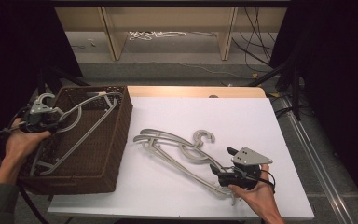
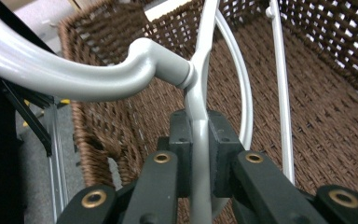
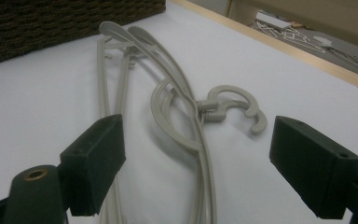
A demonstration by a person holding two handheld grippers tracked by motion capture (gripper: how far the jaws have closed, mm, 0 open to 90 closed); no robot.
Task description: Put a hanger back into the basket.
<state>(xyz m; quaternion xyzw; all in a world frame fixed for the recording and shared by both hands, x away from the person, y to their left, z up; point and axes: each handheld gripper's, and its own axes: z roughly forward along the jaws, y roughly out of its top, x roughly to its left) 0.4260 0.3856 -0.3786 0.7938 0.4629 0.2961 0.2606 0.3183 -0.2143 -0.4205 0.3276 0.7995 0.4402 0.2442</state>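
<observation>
White tabletop (image 1: 242, 116) carries a brown wicker basket (image 1: 114, 154) at one end. Left tongs (image 1: 51, 119) are clamped on a grey hanger (image 1: 91, 123) tilted inside the basket. Right tongs (image 1: 221, 173) stand apart over two more hangers (image 1: 168, 144) lying beside the basket.

Left tool (image 1: 51, 116) pinched tight (arm low at the table's edge), right tool (image 1: 221, 163) gaping wide.

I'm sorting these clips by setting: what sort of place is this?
Probably a lab or recording workspace, not a home: a white-topped table set up with a brown woven basket and grey plastic hangers, loose cables on the floor, and dark curtains at the sides.
</observation>
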